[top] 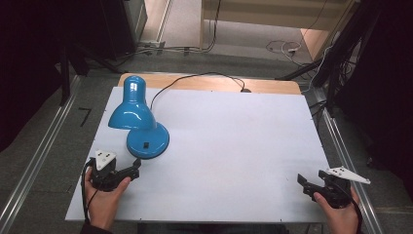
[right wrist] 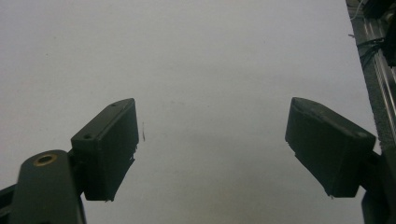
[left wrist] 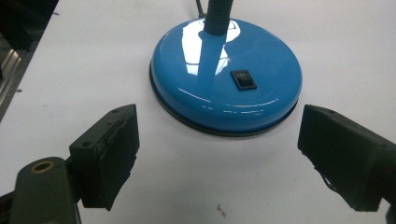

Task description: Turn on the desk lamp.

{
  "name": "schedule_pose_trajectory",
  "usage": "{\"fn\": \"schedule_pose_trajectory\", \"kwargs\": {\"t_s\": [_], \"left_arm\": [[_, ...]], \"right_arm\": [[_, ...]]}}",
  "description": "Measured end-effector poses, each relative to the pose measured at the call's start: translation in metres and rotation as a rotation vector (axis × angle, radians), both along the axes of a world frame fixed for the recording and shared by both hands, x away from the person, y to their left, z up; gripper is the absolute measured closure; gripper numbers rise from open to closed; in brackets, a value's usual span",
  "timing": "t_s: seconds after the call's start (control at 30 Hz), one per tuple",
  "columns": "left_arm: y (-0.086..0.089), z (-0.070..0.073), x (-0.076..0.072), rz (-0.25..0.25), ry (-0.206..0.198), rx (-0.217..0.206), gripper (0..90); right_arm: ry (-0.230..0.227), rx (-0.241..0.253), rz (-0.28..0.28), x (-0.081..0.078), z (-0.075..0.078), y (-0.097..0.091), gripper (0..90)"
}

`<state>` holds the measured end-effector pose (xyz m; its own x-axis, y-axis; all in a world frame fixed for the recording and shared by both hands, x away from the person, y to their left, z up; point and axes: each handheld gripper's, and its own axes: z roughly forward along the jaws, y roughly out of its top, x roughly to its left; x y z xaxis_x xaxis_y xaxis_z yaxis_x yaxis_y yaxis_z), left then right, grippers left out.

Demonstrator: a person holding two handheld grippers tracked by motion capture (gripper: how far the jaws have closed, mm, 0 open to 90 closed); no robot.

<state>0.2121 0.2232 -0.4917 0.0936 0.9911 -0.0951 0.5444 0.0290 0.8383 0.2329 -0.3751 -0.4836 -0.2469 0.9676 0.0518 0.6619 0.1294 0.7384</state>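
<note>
Both black two-jaw grippers sit low over the white table top (top: 234, 146), each held in one of the person's hands at the near edge. Left gripper (top: 134, 169) is at the near left corner, its jaws spread wide apart and holding nothing; in the left gripper view (left wrist: 217, 154) they frame the near rim of the lamp's base without touching it. Just ahead of those jaws stands the glossy blue metal desk lamp (top: 139, 117), its round domed base (left wrist: 226, 74) flat on the table, with a small black rocker switch (left wrist: 243, 79) on top of the base and the blue flexible neck (left wrist: 218, 16) rising from its far side. From the high view the lamp's cone shade (top: 130, 109) leans down over the base, and a thin black cord (top: 195, 78) runs from the lamp toward the table's far edge. Right gripper (top: 306, 183) is at the near right corner, well apart from the lamp, its jaws likewise wide apart and empty above bare table (right wrist: 212, 140).
</note>
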Motion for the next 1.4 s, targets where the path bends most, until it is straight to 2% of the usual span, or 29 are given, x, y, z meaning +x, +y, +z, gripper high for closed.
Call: {"fn": "schedule_pose_trajectory", "kwargs": {"t_s": [1.4], "left_arm": [[-0.004, -0.004, 0.019, -0.002, -0.008, 0.008, 14.5]], "right_arm": [[0.012, 0.002, -0.002, 0.003, -0.002, 0.000, 15.9]]}}
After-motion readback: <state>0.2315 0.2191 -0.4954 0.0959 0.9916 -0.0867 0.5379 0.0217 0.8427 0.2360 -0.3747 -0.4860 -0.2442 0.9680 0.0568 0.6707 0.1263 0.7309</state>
